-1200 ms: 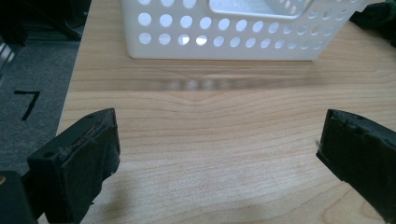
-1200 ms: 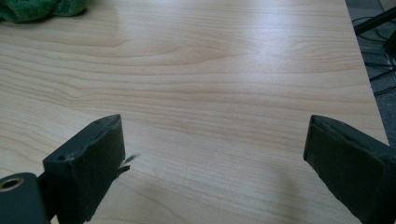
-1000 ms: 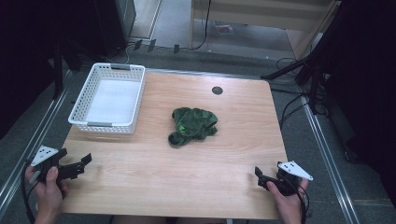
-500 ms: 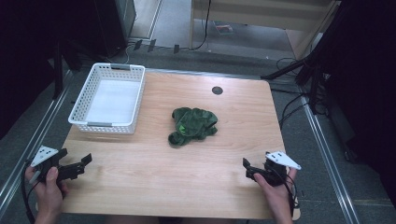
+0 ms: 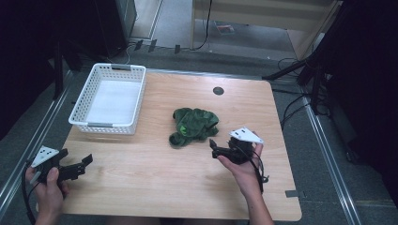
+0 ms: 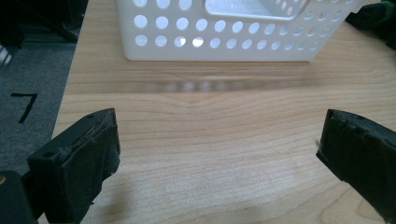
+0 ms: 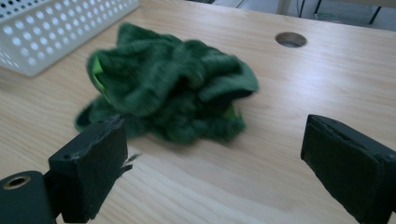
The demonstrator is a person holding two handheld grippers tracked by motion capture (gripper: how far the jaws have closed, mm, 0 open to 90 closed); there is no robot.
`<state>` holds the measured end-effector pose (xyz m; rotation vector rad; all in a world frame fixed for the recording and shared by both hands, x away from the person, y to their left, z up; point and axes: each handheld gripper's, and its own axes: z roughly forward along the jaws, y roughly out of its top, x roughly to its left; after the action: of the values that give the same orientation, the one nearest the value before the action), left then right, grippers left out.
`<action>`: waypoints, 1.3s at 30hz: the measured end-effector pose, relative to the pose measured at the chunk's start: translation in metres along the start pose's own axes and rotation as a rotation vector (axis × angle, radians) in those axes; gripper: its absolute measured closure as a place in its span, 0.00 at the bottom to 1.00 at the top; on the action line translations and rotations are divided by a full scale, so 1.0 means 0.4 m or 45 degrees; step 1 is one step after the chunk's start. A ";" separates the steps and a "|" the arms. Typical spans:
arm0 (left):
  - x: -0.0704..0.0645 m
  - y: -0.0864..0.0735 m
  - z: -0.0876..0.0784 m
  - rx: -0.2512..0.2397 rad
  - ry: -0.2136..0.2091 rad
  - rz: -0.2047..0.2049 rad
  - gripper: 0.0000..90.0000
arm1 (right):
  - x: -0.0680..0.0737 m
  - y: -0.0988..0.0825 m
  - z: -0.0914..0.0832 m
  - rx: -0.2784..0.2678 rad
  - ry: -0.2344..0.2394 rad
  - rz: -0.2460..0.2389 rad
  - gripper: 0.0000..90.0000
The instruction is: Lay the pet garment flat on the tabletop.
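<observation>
I am working over a pale wooden table (image 5: 155,187) that stands on a grey floor with cables and dark stands around it. A crumpled dark green towel-like cloth (image 5: 195,125) lies near the middle of the table, a little toward the right edge, and a white perforated plastic basket (image 5: 110,124) sits at the far left corner, with nothing in it that I can see. My right tool (image 5: 212,148) sits just short of the cloth's near right side, jaws spread wide with nothing between them; in the right gripper view the cloth (image 7: 168,91) lies ahead between the two pads, untouched. My left tool (image 5: 87,161) waits by the near left corner, also wide open and empty, facing the basket (image 6: 224,32). I judge the work barely begun: the grasp is not yet made, and everything after it remains. The bunched cloth's long axis runs roughly from near left to far right, pointing nowhere clearly.
</observation>
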<state>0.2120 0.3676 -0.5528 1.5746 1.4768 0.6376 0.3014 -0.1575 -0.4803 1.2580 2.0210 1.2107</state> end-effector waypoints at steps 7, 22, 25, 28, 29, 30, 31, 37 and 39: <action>0.002 0.000 0.000 0.004 -0.007 -0.013 0.00 | 0.066 0.050 0.085 0.026 0.054 -0.021 0.08; -0.007 0.005 -0.006 -0.003 0.023 0.011 0.00 | 0.123 0.031 0.267 0.213 0.075 -0.131 0.04; -0.020 0.018 -0.020 -0.024 0.036 0.028 0.00 | 0.132 0.016 0.296 0.259 0.053 -0.160 0.08; -0.047 0.035 -0.028 -0.057 0.014 0.046 0.00 | 0.149 -0.006 0.313 0.289 -0.024 -0.206 0.22; -0.059 0.040 -0.029 -0.060 0.001 0.049 0.00 | 0.154 -0.013 0.316 0.289 -0.039 -0.215 0.26; -0.070 0.044 -0.029 -0.060 -0.014 0.055 0.00 | 0.155 -0.015 0.316 0.278 -0.038 -0.199 0.32; -0.083 0.048 -0.028 -0.064 -0.032 0.053 0.00 | 0.155 -0.016 0.317 0.269 -0.035 -0.174 0.40; -0.165 0.076 -0.004 -0.056 -0.120 0.084 0.00 | 0.146 -0.016 0.314 0.229 -0.024 -0.139 0.81; -0.206 0.097 0.008 -0.062 -0.158 0.111 0.00 | 0.144 -0.010 0.303 0.206 -0.019 -0.146 0.88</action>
<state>0.2212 0.2899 -0.5059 1.6180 1.2981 0.6095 0.3628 -0.0548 -0.5414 1.2017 2.1840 0.9995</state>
